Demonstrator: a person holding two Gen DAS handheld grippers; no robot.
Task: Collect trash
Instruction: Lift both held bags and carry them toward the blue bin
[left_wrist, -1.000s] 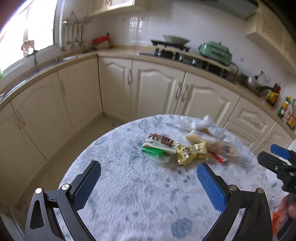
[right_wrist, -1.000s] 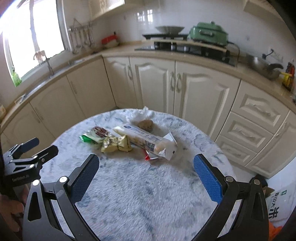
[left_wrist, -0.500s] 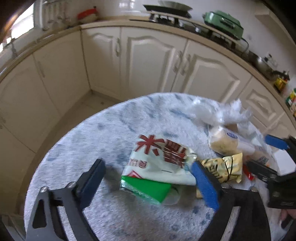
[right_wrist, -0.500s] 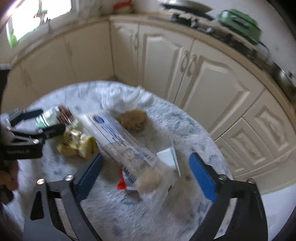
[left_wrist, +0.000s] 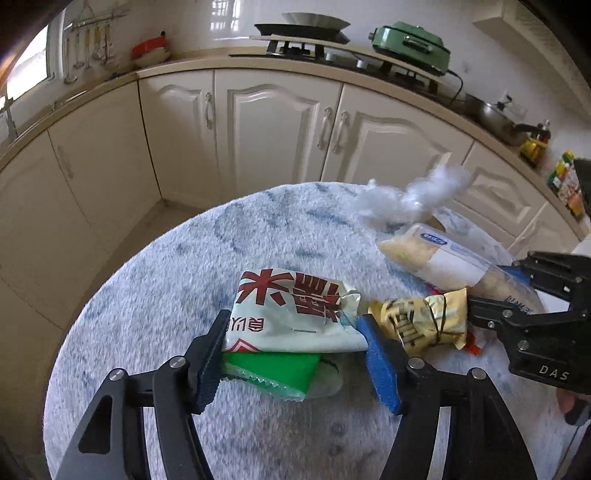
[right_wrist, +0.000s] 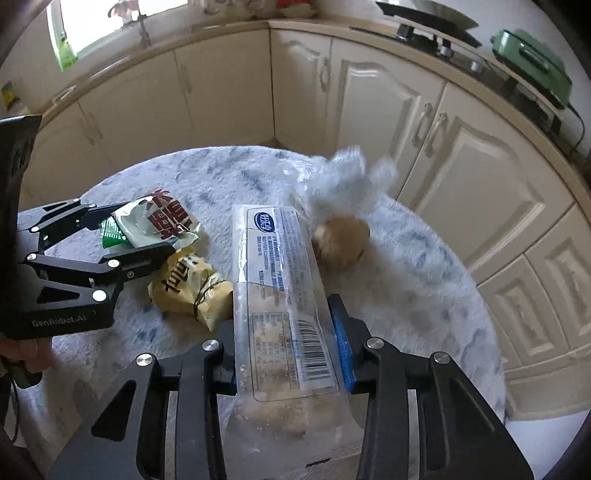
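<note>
A white and green snack wrapper (left_wrist: 291, 314) with red characters lies on the round fuzzy table (left_wrist: 166, 295). My left gripper (left_wrist: 291, 332) straddles it, jaws closing, and both pads touch its sides. A long clear food packet (right_wrist: 280, 288) with a barcode sits between the closing jaws of my right gripper (right_wrist: 284, 332), whose pads press its edges. The right gripper (left_wrist: 495, 286) shows at the right of the left wrist view, the left gripper (right_wrist: 144, 229) at the left of the right wrist view. A crumpled gold wrapper (left_wrist: 421, 321) lies between the two.
Crumpled clear plastic (right_wrist: 343, 173) and a brown lump (right_wrist: 341, 240) lie at the table's far side. A red scrap (left_wrist: 472, 343) pokes out by the gold wrapper. Cream kitchen cabinets (left_wrist: 277, 129) curve behind, with a hob and a green appliance (left_wrist: 410, 44) on the counter.
Both grippers dropped toward the table and their jaws narrowed. The left now brackets the snack wrapper and the right has closed onto the clear packet.
</note>
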